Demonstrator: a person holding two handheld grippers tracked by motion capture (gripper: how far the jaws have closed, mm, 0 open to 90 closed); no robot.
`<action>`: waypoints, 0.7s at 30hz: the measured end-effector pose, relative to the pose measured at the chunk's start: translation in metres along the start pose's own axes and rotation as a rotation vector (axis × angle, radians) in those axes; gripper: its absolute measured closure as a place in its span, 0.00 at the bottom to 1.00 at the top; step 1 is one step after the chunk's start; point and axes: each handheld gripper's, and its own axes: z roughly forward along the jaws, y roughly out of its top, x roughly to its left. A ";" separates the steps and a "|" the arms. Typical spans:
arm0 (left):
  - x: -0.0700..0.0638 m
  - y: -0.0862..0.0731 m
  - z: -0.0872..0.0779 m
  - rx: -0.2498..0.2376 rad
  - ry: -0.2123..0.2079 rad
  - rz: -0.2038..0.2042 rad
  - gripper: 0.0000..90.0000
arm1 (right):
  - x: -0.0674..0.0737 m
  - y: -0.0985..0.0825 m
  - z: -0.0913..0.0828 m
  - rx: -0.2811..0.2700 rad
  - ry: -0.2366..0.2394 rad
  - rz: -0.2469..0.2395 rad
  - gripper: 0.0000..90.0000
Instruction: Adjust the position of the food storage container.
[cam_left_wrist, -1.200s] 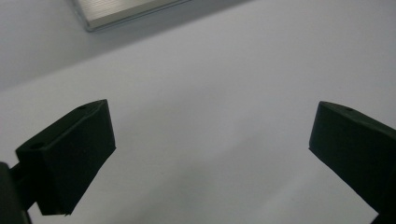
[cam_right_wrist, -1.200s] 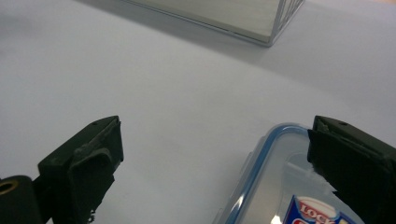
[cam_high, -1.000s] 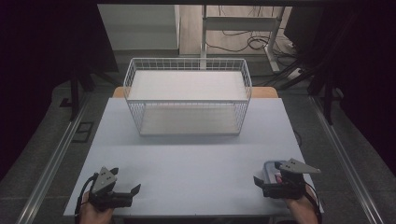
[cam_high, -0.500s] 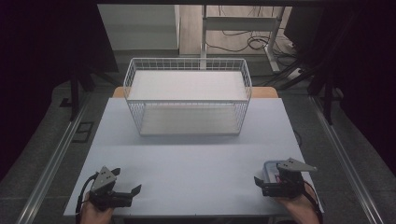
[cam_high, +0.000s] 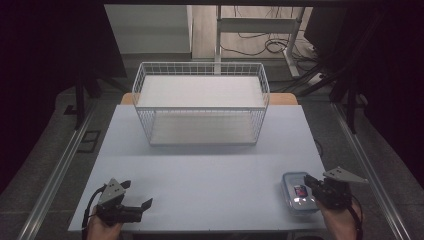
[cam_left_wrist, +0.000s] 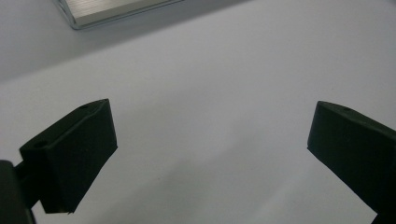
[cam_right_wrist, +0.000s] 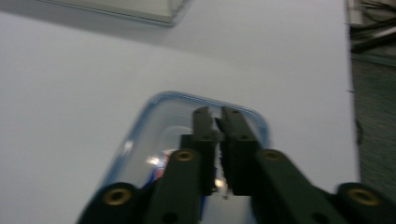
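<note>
Barely begun, by the look of it. Right under the tips of the right tongs (cam_high: 310, 183): a clear box (cam_high: 292, 200) with a blue rim, lid on, flat on the table (cam_high: 200, 170), with a small red thing (cam_high: 301, 190) inside. Just snapped together on that side, and now clenched tight, with nothing seen between the pads. Hard to tell whether pressing on the lid or only hanging just above it. No real grip on the box yet, then. Over at the left tongs (cam_high: 136, 194): spread wide, holding nothing, with only bare table below and in front. Well ahead of both tongs, at the far side of the table: a white wire basket (cam_high: 200, 120), looking empty inside, and well apart from the box. Probably left to do, at a guess: open up on the right, take the box by its sides or its rim, lift it, carry it forward and a little toward the left tongs, and set it down in the basket. Maybe some help from the left side too. So far nothing lifted, nothing put away, nearly the whole job to go.
</note>
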 end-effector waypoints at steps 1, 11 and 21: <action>0.000 0.000 0.000 0.000 0.000 0.000 0.01 | 0.000 0.000 0.000 0.000 0.000 0.000 0.98; 0.001 0.000 0.002 0.004 -0.024 -0.019 0.02 | -0.020 -0.008 0.007 0.046 -0.069 0.068 0.99; 0.001 -0.001 0.003 0.011 -0.038 -0.028 0.02 | -0.027 -0.014 0.015 0.096 -0.082 0.113 0.99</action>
